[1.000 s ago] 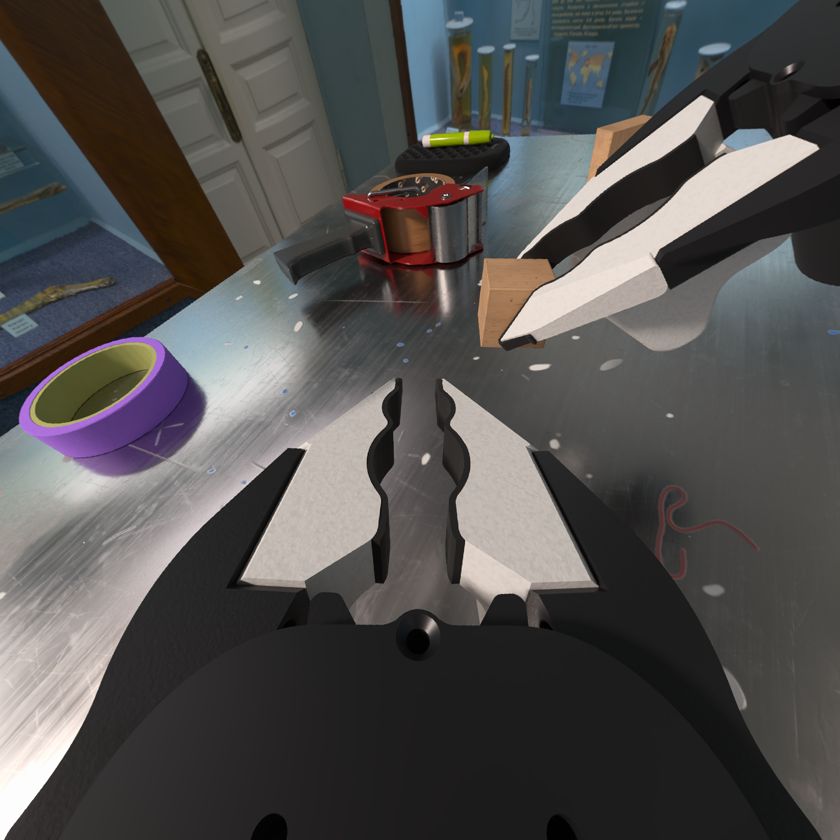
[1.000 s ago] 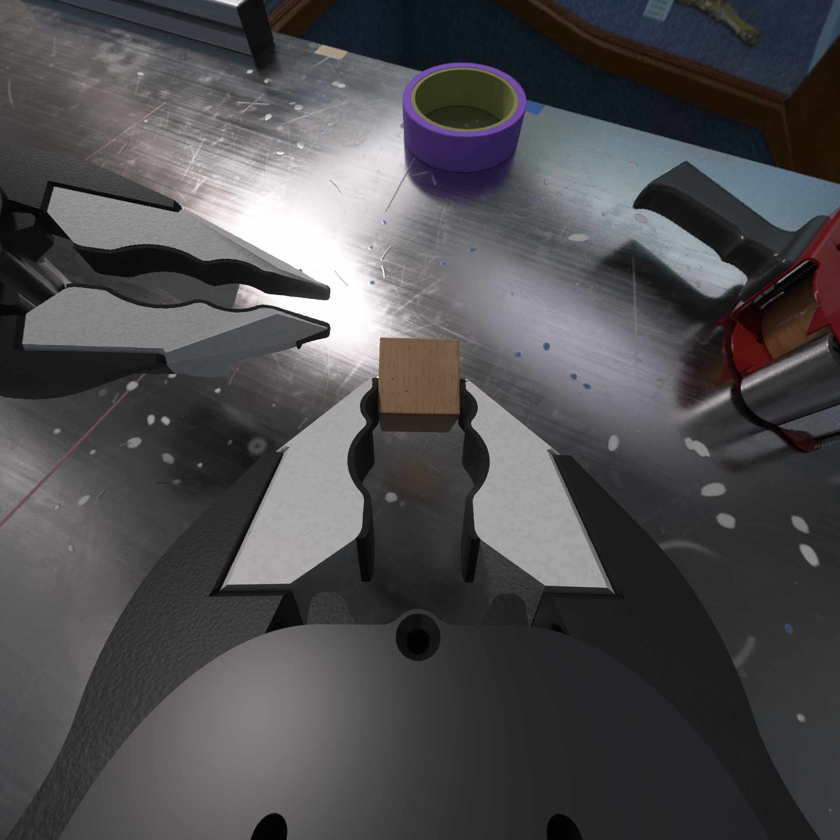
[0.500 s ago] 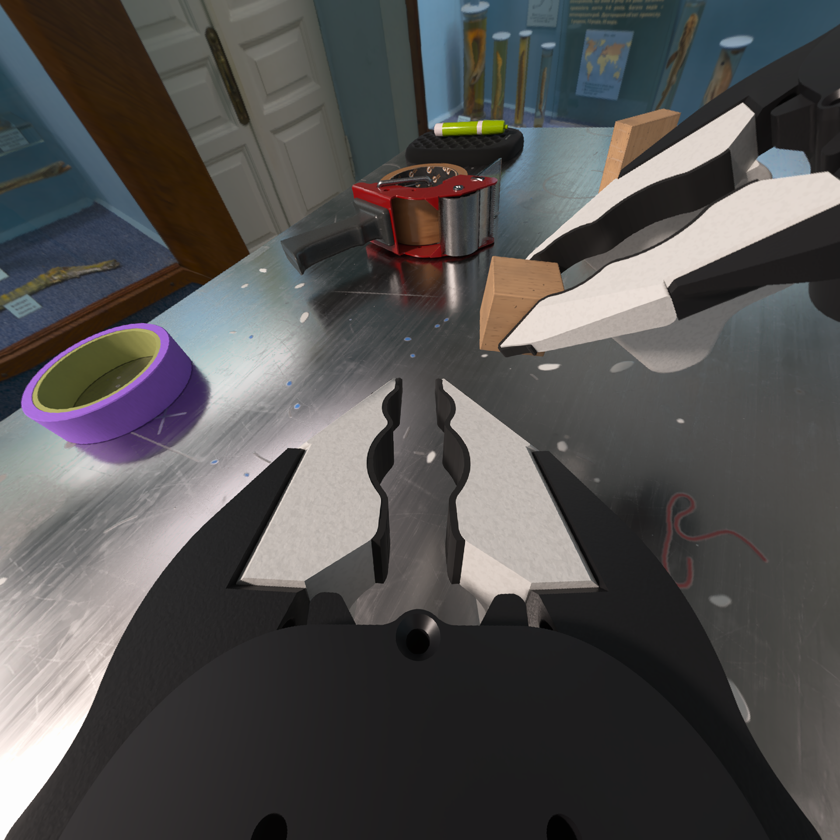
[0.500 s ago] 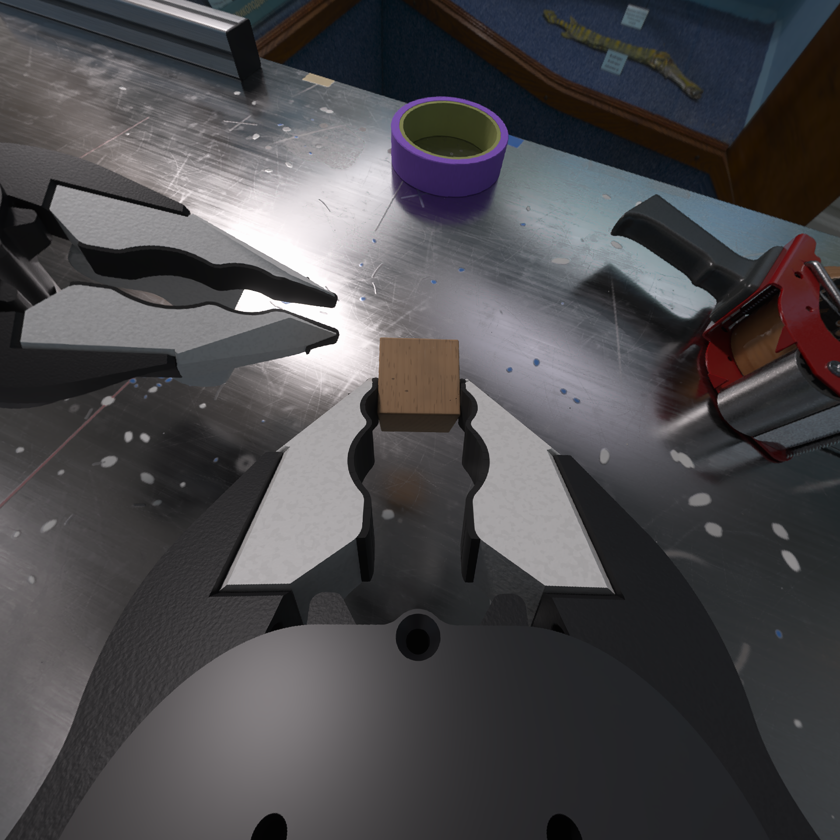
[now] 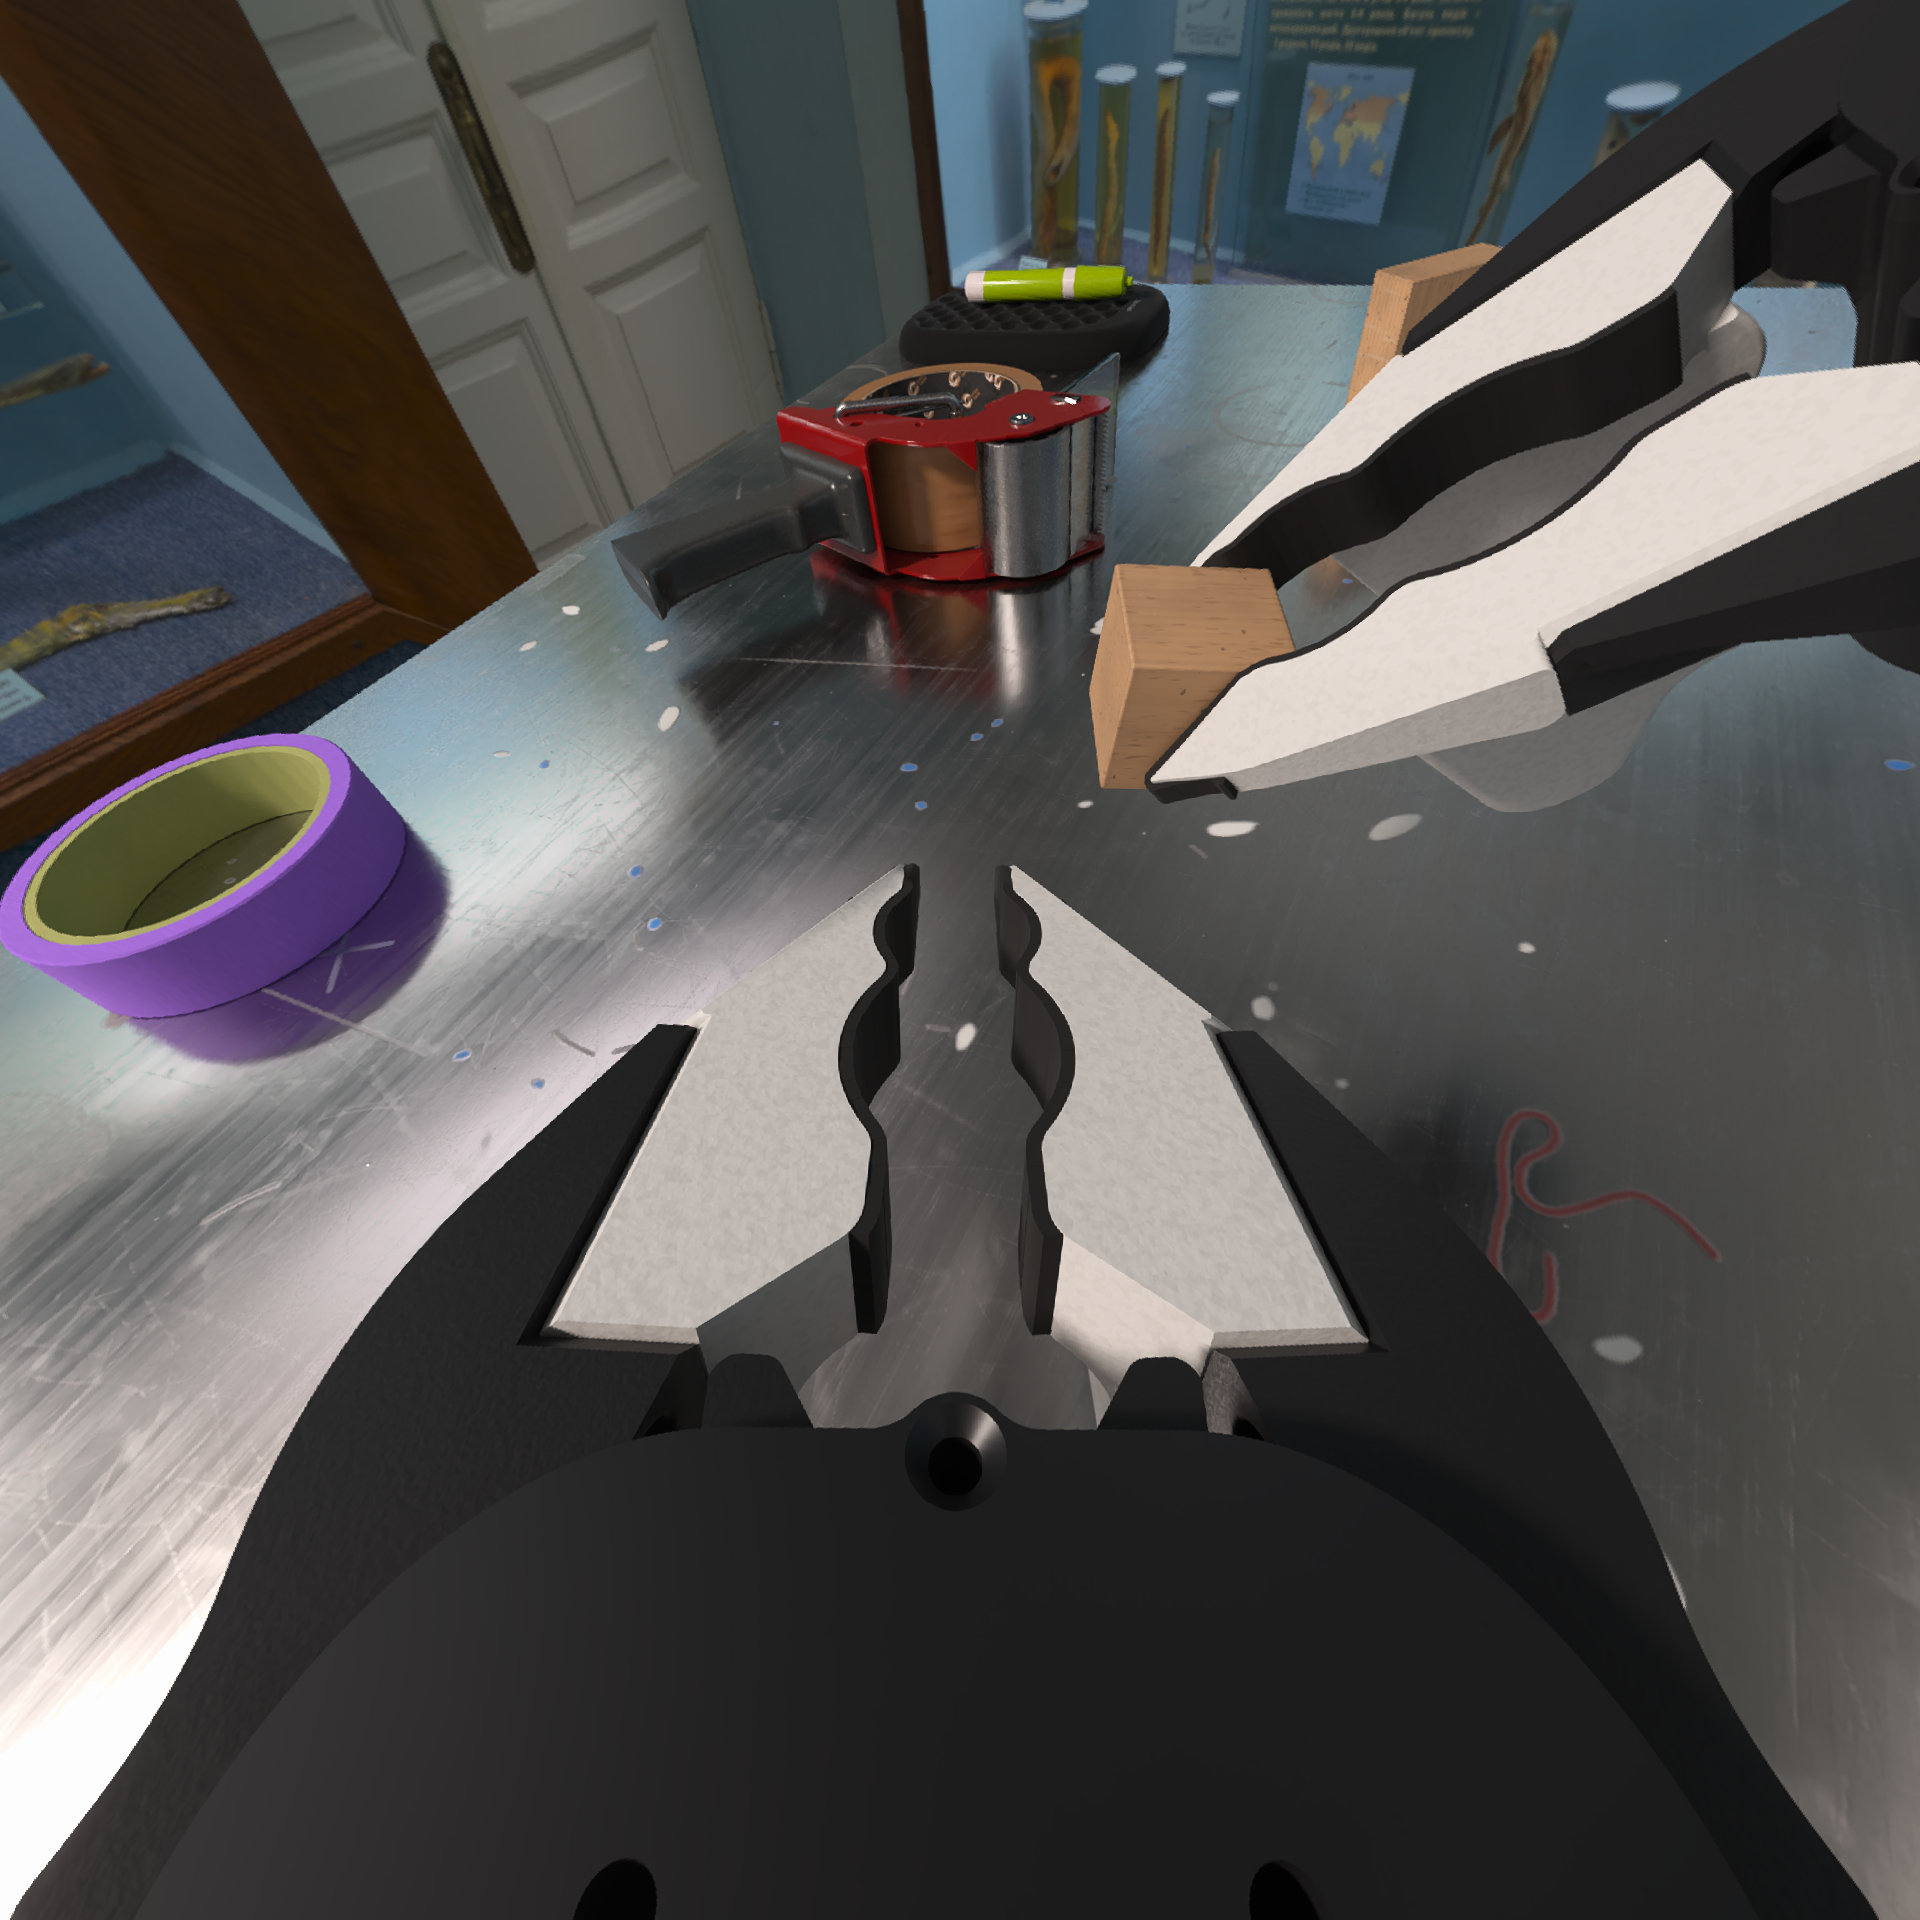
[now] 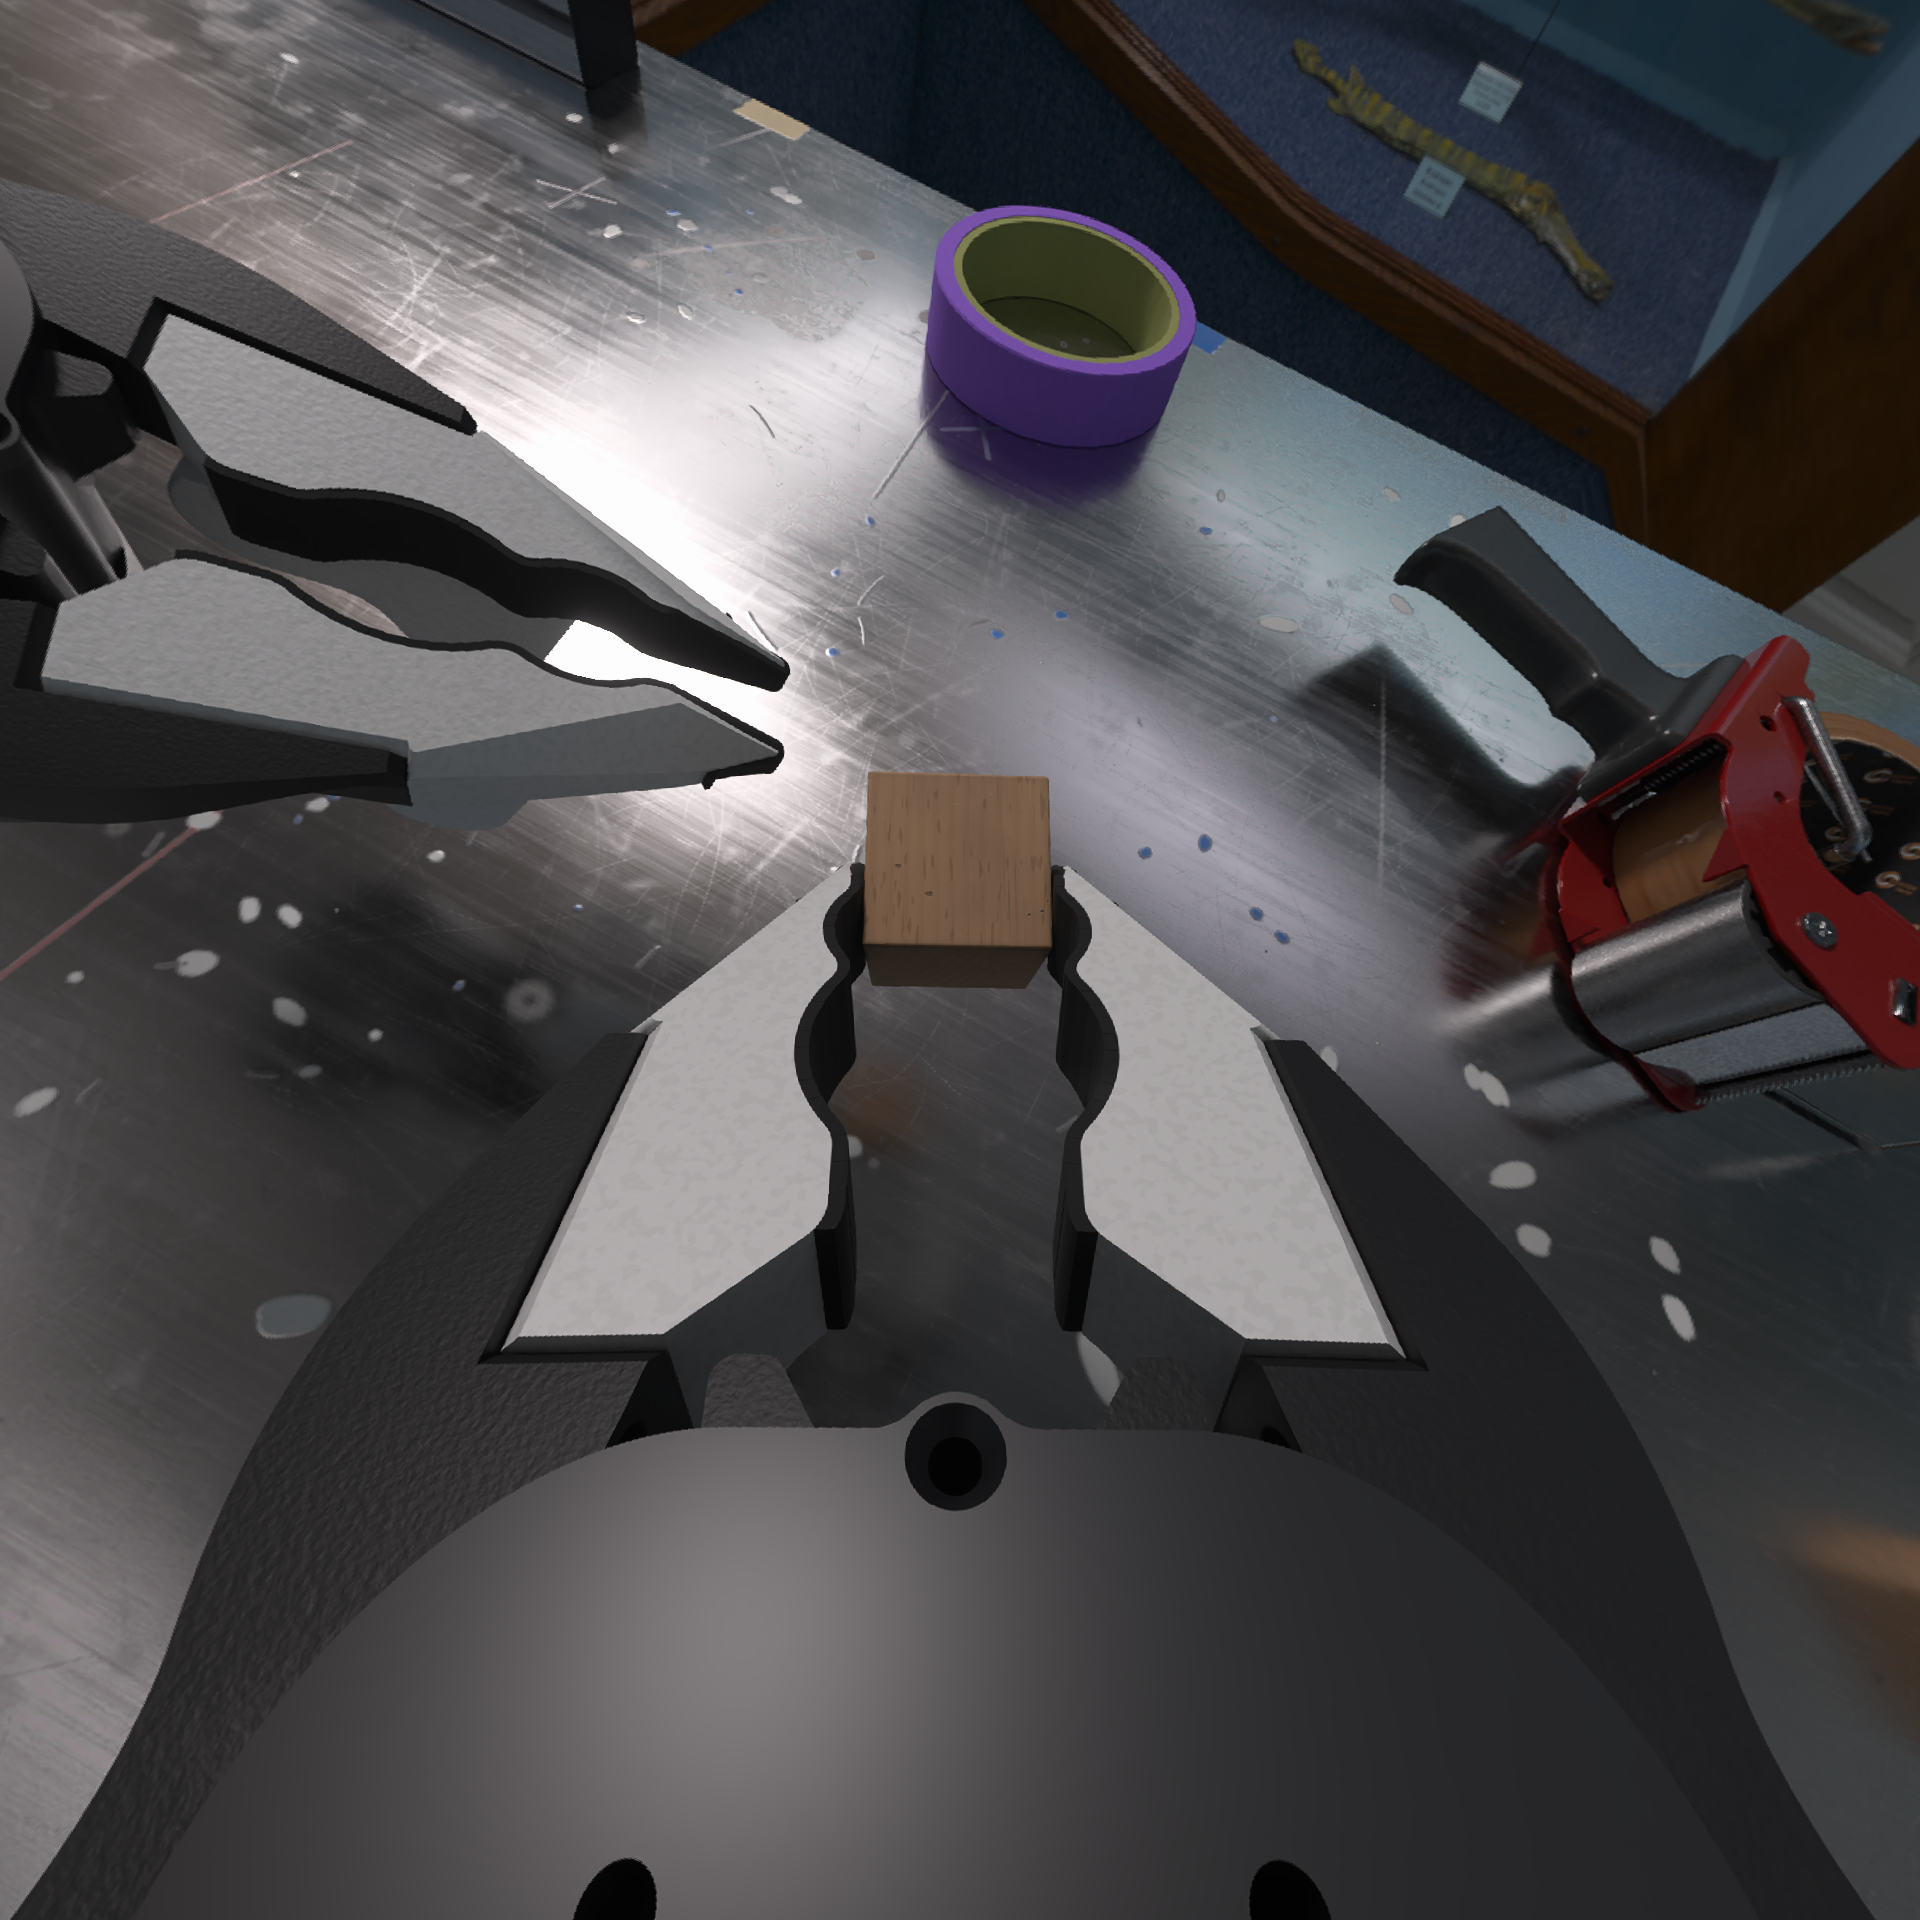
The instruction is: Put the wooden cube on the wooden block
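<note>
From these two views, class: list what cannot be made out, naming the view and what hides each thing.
- Wooden block: left wrist view, mostly hidden behind the right tool; absent from the right wrist view.
- Wooden cube: underside unseen in both views.
- Tape dispenser: right wrist view, cut off by the right edge and blurred.
- Jars' contents: left wrist view, too small.

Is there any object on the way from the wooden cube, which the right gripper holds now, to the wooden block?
Nothing visible blocks it. The right gripper holds the wooden cube off the table, and the wooden block stands farther back behind that gripper's fingers. The tape dispenser lies to one side. The block's top is partly hidden.
</note>
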